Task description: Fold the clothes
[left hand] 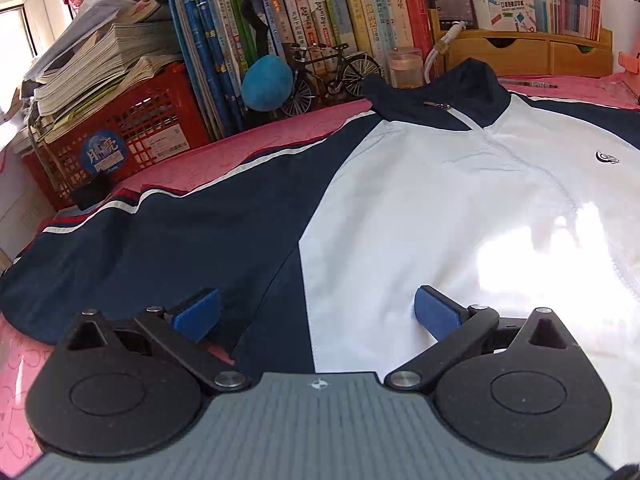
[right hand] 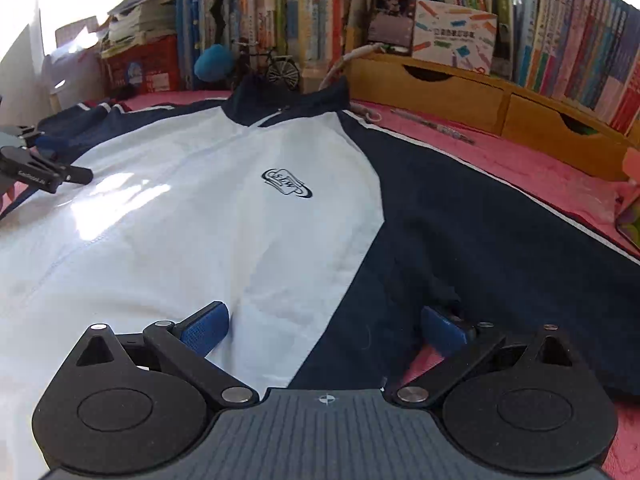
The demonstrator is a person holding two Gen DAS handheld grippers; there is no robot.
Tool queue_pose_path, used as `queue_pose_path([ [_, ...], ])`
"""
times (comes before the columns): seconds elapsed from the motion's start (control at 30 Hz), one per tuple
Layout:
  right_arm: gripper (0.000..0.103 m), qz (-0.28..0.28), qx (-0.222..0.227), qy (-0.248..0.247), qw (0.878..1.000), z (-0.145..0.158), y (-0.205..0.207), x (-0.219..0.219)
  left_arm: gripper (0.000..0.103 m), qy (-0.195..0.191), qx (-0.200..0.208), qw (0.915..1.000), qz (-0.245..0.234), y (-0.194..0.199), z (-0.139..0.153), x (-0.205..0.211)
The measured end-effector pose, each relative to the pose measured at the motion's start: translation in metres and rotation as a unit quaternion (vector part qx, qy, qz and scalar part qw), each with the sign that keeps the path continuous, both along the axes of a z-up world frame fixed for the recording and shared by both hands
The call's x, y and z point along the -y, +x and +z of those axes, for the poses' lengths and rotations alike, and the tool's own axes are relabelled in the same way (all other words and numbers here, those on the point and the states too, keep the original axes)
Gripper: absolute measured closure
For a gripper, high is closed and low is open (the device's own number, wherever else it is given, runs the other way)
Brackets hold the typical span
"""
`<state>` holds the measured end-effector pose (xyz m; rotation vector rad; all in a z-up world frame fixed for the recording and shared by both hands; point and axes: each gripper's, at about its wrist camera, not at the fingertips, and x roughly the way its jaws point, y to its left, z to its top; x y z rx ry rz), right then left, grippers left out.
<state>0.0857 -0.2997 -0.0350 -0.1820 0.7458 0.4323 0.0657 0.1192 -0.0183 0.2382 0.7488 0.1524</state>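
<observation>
A white and navy zip jacket lies spread flat, front up, on a pink cloth, collar toward the books. It also shows in the right wrist view, with a dark logo on the chest. My left gripper is open and empty, low over the jacket's lower left where the navy sleeve meets the white body. My right gripper is open and empty over the lower right part, at the seam with the other navy sleeve. The left gripper shows at the left edge of the right wrist view.
The pink cloth covers the surface. Behind the jacket stand a row of books, a red crate with papers, a blue plush ball, a model bicycle and a wooden drawer box.
</observation>
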Motion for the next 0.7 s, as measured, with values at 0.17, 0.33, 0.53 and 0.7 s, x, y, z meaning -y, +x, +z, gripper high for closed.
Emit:
queue_pose_path([
  [0.17, 0.000, -0.120, 0.007, 0.026, 0.992, 0.012, -0.004, 0.043, 0.000, 0.020, -0.002, 0.9963, 0.084, -0.011, 0.006, -0.029],
  [0.33, 0.000, -0.042, 0.066, 0.097, 0.992, 0.030, -0.016, 0.016, 0.000, -0.036, 0.020, 0.9981, 0.046, -0.010, 0.019, -0.004],
  [0.53, 0.000, -0.041, 0.057, 0.085, 0.994, 0.021, 0.017, 0.000, 0.000, 0.015, 0.013, 0.9997, -0.013, 0.000, 0.002, 0.045],
  [0.7, 0.000, -0.120, 0.027, 0.066, 0.990, 0.004, 0.042, 0.052, 0.000, 0.011, 0.020, 0.9995, -0.020, -0.005, -0.004, 0.043],
])
